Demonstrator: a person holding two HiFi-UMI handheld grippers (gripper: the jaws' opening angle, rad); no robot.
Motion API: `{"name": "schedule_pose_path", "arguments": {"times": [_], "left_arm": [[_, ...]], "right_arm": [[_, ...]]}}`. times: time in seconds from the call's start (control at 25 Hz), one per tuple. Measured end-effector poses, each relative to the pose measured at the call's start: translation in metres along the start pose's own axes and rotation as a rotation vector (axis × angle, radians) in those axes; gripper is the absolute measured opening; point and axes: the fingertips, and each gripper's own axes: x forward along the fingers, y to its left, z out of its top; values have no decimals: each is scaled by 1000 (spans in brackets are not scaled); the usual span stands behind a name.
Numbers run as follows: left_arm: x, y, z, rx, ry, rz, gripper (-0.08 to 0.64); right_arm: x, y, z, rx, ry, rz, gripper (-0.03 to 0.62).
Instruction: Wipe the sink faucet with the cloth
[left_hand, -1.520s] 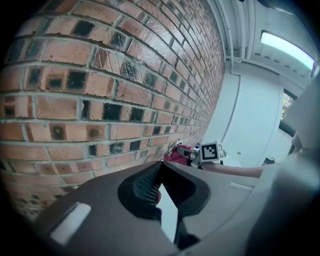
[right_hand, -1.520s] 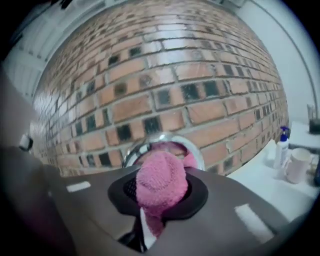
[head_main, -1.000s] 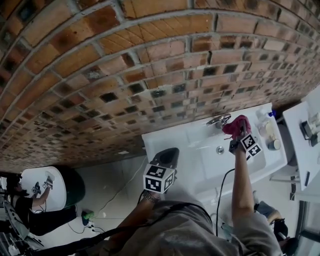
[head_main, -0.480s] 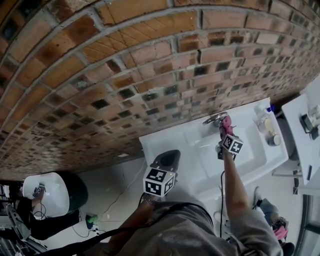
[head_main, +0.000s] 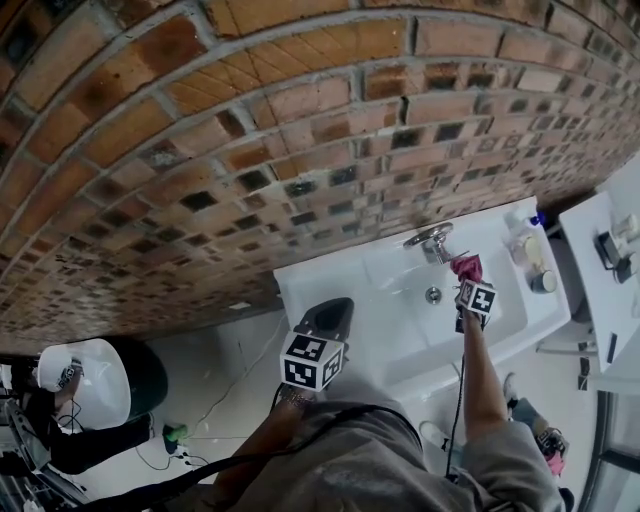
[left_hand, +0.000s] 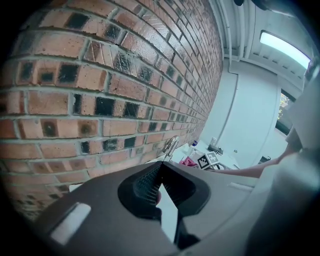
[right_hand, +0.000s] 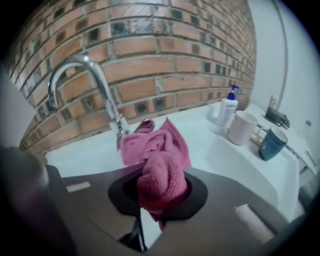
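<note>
Right tongs (right_hand: 160, 187) clamped on the pink cloth (right_hand: 157, 155); a thick wad sits between the jaws and the loose end flops forward. In the right gripper view the cloth is low, in front of the faucet (right_hand: 95, 80) base. In the head view it sits just beside the faucet at about 5 o'clock, over the sink (head_main: 385, 275) basin. Can't tell if it's actually touching metal.

Left tongs (left_hand: 159, 172) are closed on nothing, parked at the sink's 7 o'clock corner, well clear.

Risks as I read it:
- Cloth is bunched, not spread. Dragging it up the spout could snag it and pull it out of the jaws.
- Only the loose end reaches the faucet, so the top of the arch likely gets missed unless the tongs go higher.
- Bumping the lever at the base could turn the water on.
- Soap bottle (right_hand: 229, 107) and two mugs (right_hand: 241, 127) stand on the surface at 3 o'clock of the faucet. A wide sideways swing could clip them.

Versus half a second ago: the cloth was up against the faucet, and it has now backed off towards the basin. Left tongs haven't moved.
</note>
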Motion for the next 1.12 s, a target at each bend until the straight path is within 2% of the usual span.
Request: {"name": "schedule_pose_path", "arguments": {"times": [0.08,0.2,0.28,0.4,0.48,0.52,0.6,0.64,0.68,0.72,0.84,0.88,0.96,1.0,1.04,1.12], "left_arm": [[-1,2,0,-6,-3,4,14],[4,2,-1,-6,3,0,14],[6,-3,-2,1,7,-11,14],[7,-9,0,9,5,-24,14],[9,-9,2,7,3,-26,14],[10,-8,3,4,3,-26,14],[11,-9,3,3,5,-31,14],[11,-10,2,5,6,-35,14],[12,-12,2,8,6,-40,14],[12,-13,3,11,4,-44,14],[10,-14,5,13,-7,-47,14],[8,-14,5,12,-10,-45,14],[5,-12,5,8,-16,-41,14],[4,-10,6,3,-20,-38,14],[4,-8,6,-1,-24,-34,14],[3,-5,7,-8,-29,-29,14]], "right_arm": [[-5,-16,23,119,-121,12,48],[3,3,61,180,-224,137,48],[11,20,60,272,-231,207,41],[7,32,43,463,-282,255,43],[1,49,41,523,-320,317,43],[-3,63,43,511,-327,368,43],[-18,98,58,400,-356,481,43],[-29,108,72,338,-399,510,43],[-40,110,91,316,-460,523,43],[-50,104,111,356,-525,543,43],[-68,77,159,652,-635,665,44],[-77,77,173,665,-664,729,44],[-108,107,200,544,-713,919,44],[-121,130,208,481,-706,997,44],[-130,154,211,429,-685,1044,44],[-139,195,210,320,-650,1047,44]]}}
